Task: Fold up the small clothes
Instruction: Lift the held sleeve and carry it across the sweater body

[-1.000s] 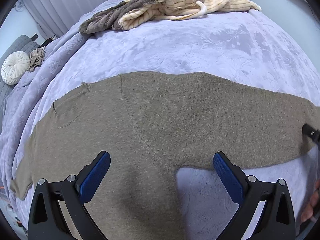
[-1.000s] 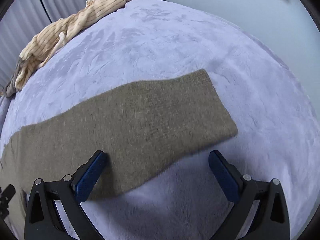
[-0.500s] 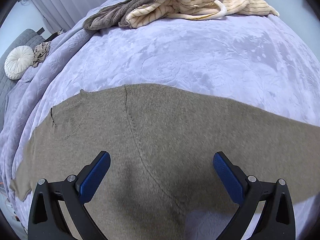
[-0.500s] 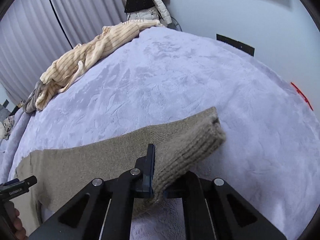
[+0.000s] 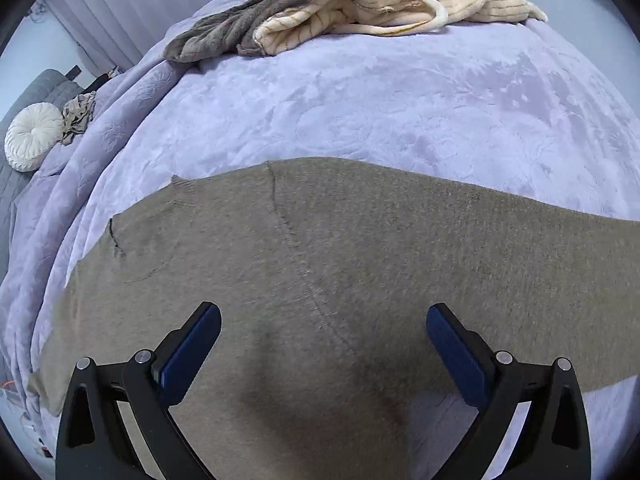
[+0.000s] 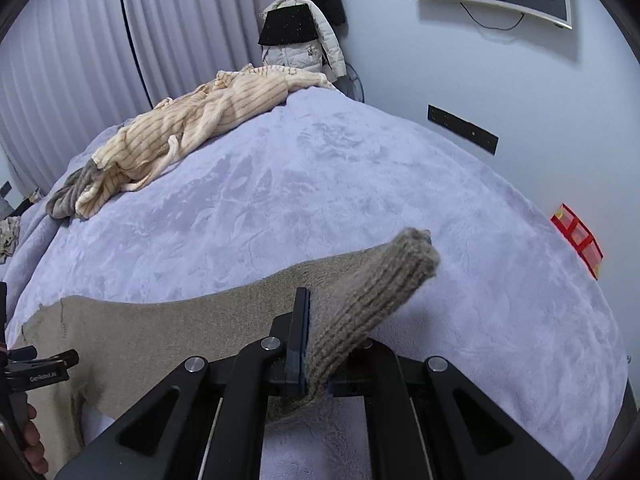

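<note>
A taupe knit sweater (image 5: 320, 264) lies flat on the lavender bed cover (image 5: 360, 112), neck to the left, one sleeve running right. My left gripper (image 5: 323, 334) is open and empty, hovering over the sweater's body near the armpit seam. My right gripper (image 6: 316, 344) is shut on the sleeve's ribbed cuff (image 6: 384, 280) and holds it lifted off the bed; the rest of the sleeve (image 6: 180, 320) trails left and still lies flat. The left gripper (image 6: 36, 372) shows at the left edge of the right wrist view.
A cream striped garment (image 5: 392, 4) and a grey garment (image 5: 228, 36) lie piled at the bed's far edge. A round white cushion (image 5: 34, 136) sits on a grey sofa at left. A wall, a hanging jacket (image 6: 300, 40) and a red box (image 6: 576, 236) lie beyond the bed.
My right gripper has shut on the sleeve cuff and lifted it off the bed. My left gripper stayed open and shifted a little nearer over the sweater's body.
</note>
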`<action>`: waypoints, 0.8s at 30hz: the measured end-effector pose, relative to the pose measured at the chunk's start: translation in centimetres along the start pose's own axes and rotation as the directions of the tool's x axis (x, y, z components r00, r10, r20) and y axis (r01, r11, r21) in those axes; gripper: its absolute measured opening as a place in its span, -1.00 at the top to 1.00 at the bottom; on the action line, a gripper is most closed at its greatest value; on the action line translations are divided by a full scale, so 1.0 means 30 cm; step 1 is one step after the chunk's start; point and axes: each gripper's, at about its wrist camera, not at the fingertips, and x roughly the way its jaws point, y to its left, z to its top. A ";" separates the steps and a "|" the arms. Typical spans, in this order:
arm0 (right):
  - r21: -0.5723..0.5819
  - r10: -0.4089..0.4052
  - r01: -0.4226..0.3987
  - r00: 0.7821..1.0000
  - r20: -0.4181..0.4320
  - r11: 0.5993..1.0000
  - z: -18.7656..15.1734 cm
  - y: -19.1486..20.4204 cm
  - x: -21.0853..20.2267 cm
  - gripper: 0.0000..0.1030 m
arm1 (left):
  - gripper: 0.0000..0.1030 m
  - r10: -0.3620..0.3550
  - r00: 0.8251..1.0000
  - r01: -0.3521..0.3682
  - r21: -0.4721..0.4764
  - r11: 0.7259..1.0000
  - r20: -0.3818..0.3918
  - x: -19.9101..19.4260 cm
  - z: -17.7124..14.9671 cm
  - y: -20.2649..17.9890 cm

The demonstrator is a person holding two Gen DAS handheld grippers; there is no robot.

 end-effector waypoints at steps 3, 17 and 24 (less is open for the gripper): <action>-0.030 -0.006 0.006 1.000 0.019 1.000 0.037 0.066 -0.054 0.87 | -1.00 -0.002 1.000 0.002 -0.016 1.000 -0.009 -0.016 -0.052 0.074; -0.176 -0.024 0.030 0.999 0.036 0.984 0.106 0.513 -0.201 0.87 | -1.00 -0.065 0.997 0.059 -0.148 0.987 -0.035 -0.055 -0.311 0.426; -0.257 -0.046 0.056 0.998 0.047 0.965 0.103 0.718 -0.279 0.87 | -1.00 -0.099 0.994 0.082 -0.243 0.967 -0.055 -0.043 -0.440 0.599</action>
